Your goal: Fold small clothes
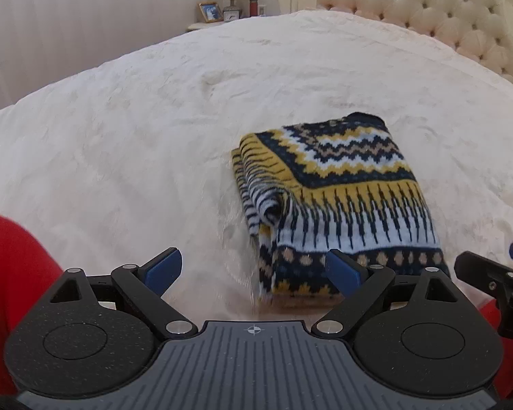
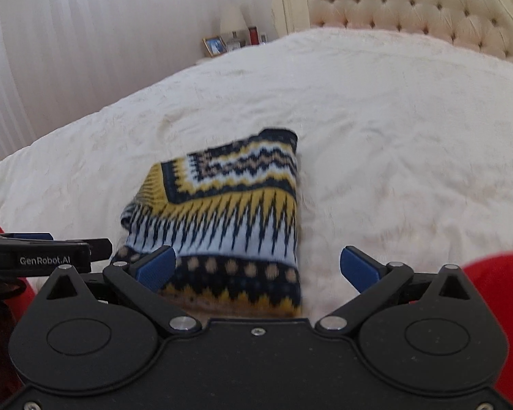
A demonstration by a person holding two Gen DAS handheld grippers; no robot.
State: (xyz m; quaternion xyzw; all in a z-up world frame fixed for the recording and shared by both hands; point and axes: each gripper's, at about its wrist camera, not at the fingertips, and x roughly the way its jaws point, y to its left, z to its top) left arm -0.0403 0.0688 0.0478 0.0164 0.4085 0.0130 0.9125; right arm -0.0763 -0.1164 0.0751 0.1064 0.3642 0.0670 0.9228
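A small knitted sweater (image 1: pixel 338 201) with navy, yellow, white and tan patterns lies folded into a compact rectangle on the cream bedspread (image 1: pixel 136 130). It also shows in the right wrist view (image 2: pixel 229 218). My left gripper (image 1: pixel 253 270) is open and empty, just in front of the sweater's near left corner. My right gripper (image 2: pixel 256 268) is open and empty, above the sweater's near edge. The right gripper's fingers (image 1: pixel 489 273) show at the right edge of the left wrist view. The left gripper's fingers (image 2: pixel 51 256) show at the left of the right wrist view.
A tufted cream headboard (image 1: pixel 427 10) stands at the back right. A bedside table (image 1: pixel 205 25) holds a lamp, a photo frame, a clock and a red bottle. White curtains (image 2: pixel 85 51) hang on the left. Red sleeves (image 2: pixel 496 294) flank the grippers.
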